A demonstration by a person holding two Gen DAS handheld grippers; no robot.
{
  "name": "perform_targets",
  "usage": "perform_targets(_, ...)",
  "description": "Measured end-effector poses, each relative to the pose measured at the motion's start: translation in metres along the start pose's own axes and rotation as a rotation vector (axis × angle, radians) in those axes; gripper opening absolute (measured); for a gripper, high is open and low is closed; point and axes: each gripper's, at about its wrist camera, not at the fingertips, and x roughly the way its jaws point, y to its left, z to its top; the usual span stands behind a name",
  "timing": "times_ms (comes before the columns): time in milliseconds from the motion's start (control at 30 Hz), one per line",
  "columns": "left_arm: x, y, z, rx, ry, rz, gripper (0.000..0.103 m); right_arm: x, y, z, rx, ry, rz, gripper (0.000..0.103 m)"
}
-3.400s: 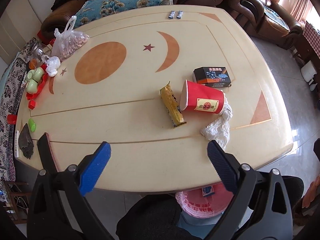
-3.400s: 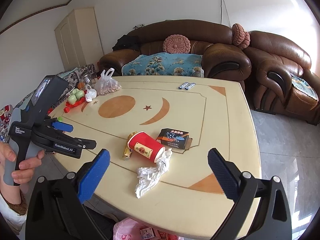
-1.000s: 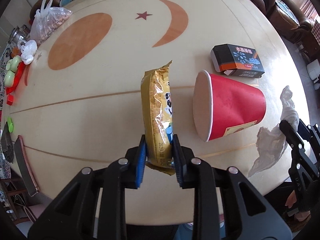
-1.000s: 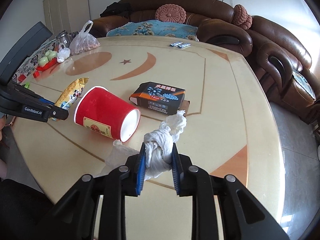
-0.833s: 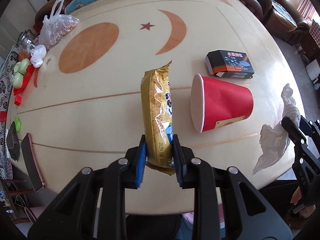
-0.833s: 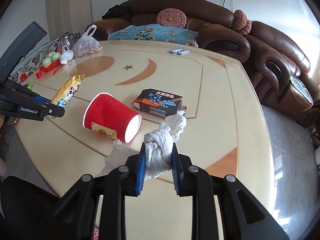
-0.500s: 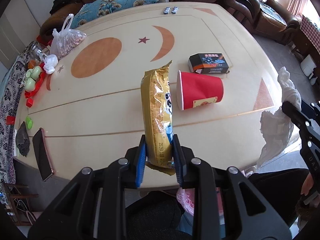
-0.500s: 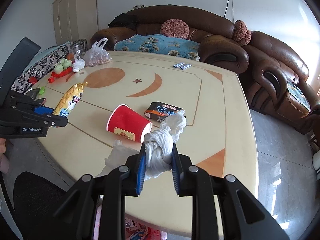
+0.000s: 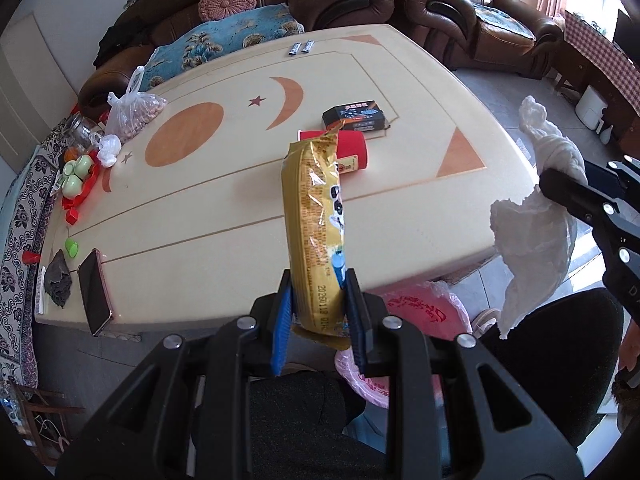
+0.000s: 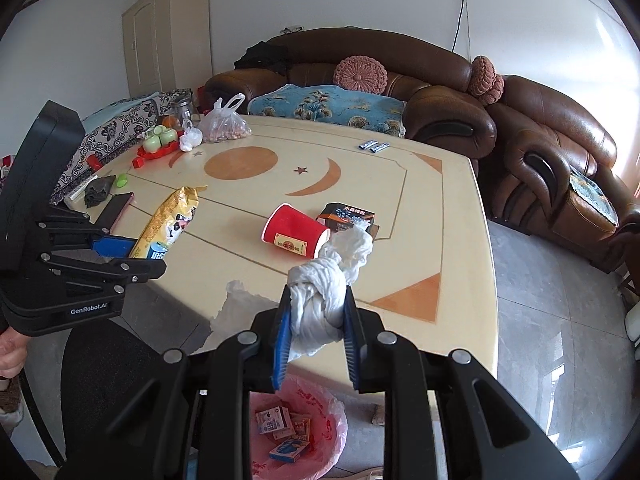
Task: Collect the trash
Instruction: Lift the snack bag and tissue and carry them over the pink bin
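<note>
My left gripper is shut on the lower end of a long yellow snack wrapper, held in the air above the table's near edge. My right gripper is shut on a twisted white tissue whose loose tail hangs to the left. A red paper cup lies on its side on the cream table. Beside the cup sits a black box. Below the table edge stands a bin lined with a pink bag, with small cartons inside. The right gripper with the tissue also shows at the right of the left wrist view.
A phone, a dark lump, green caps, a red tray with green cups and a plastic bag of nuts line the table's left side. Brown sofas stand behind. A black chair is near the bin.
Both grippers have lifted and drawn back from the table with the wrapper and tissue held. The table and cup look farther away, and the pink bin has come into view below.
</note>
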Motion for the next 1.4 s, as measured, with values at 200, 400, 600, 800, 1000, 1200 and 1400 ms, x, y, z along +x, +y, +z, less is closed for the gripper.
perform_targets(200, -0.009, -0.017, -0.022, 0.024, -0.010, -0.022, 0.025, -0.022, 0.011, -0.020, -0.008, 0.007, 0.002, 0.023)
perform_targets(400, -0.007, -0.025, -0.037, 0.039, 0.001, -0.034, 0.025, -0.034, 0.022, -0.040, -0.018, 0.026, 0.011, 0.023)
perform_targets(600, 0.000, -0.034, -0.050, 0.054, 0.015, -0.047, 0.025, -0.031, 0.031, -0.057, -0.017, 0.056, 0.028, 0.023)
perform_targets(800, 0.016, -0.046, -0.064, 0.075, 0.049, -0.060, 0.025, -0.021, 0.036, -0.074, -0.011, 0.090, 0.044, 0.023)
perform_targets(1000, 0.044, -0.057, -0.080, 0.087, 0.107, -0.097, 0.025, -0.002, 0.040, -0.090, -0.015, 0.133, 0.043, 0.023)
perform_targets(1200, 0.075, -0.070, -0.093, 0.113, 0.158, -0.142, 0.025, 0.018, 0.039, -0.104, -0.013, 0.176, 0.043, 0.023)
perform_targets(1400, 0.115, -0.076, -0.102, 0.105, 0.239, -0.180, 0.025, 0.046, 0.033, -0.121, 0.001, 0.234, 0.049, 0.023)
